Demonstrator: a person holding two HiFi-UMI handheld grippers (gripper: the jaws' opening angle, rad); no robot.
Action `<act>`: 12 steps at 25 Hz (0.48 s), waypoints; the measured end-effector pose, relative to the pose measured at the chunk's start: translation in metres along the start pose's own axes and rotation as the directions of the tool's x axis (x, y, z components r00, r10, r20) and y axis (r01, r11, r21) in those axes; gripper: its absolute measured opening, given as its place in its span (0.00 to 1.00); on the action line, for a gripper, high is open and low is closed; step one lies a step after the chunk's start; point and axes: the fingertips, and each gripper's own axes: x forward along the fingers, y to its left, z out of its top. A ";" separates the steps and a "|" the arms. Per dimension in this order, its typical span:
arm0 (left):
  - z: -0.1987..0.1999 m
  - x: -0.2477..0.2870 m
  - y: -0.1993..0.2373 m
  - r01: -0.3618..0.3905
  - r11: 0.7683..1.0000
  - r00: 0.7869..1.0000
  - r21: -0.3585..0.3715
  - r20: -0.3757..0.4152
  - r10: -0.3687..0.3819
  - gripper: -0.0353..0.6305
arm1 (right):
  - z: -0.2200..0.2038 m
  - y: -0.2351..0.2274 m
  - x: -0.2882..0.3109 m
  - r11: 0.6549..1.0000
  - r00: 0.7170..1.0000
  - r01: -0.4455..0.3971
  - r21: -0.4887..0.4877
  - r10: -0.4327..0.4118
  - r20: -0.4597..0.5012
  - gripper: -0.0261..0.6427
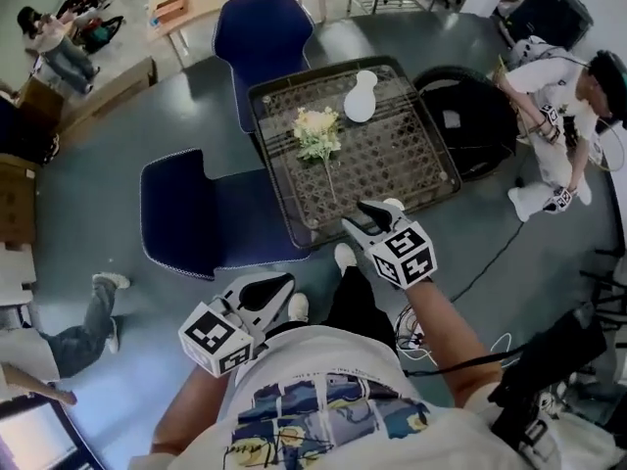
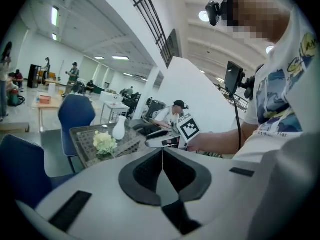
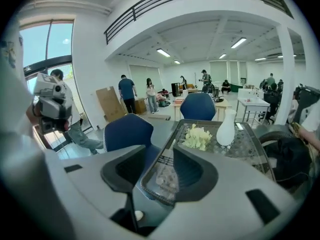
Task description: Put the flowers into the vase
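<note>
A bunch of pale yellow flowers (image 1: 318,133) lies on the wicker-topped table (image 1: 392,169), stems toward me. The white vase (image 1: 360,98) stands upright just beyond the flowers, to their right. My right gripper (image 1: 375,215) hovers over the table's near edge, open with nothing between its fingers; it looks at the flowers (image 3: 198,136) and the vase (image 3: 226,128). My left gripper (image 1: 277,287) is lower left, off the table near my body, shut and empty. Its own view shows the flowers (image 2: 105,142), the vase (image 2: 119,128) and the right gripper (image 2: 162,139) ahead.
One blue chair (image 1: 265,32) stands behind the table, another (image 1: 196,213) at its left. A black round seat (image 1: 470,116) and a crouching person (image 1: 563,116) are at the right. Someone's legs (image 1: 88,321) lie on the floor at the left. Cables (image 1: 490,253) run near my feet.
</note>
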 end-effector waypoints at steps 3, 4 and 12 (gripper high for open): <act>0.020 0.022 0.022 -0.077 0.996 0.996 -0.051 0.037 0.079 0.07 | 0.015 -0.055 0.046 0.999 0.998 -0.041 -0.008 0.040 -0.045 0.29; 0.026 0.029 0.027 -0.112 0.991 0.992 -0.069 0.047 0.115 0.07 | 0.021 -0.071 0.063 0.998 0.996 -0.064 -0.015 0.063 -0.061 0.30; 0.060 0.064 0.071 -0.342 0.924 0.930 -0.170 0.082 0.359 0.07 | 0.052 -0.181 0.201 0.988 0.978 -0.150 -0.039 0.142 -0.155 0.36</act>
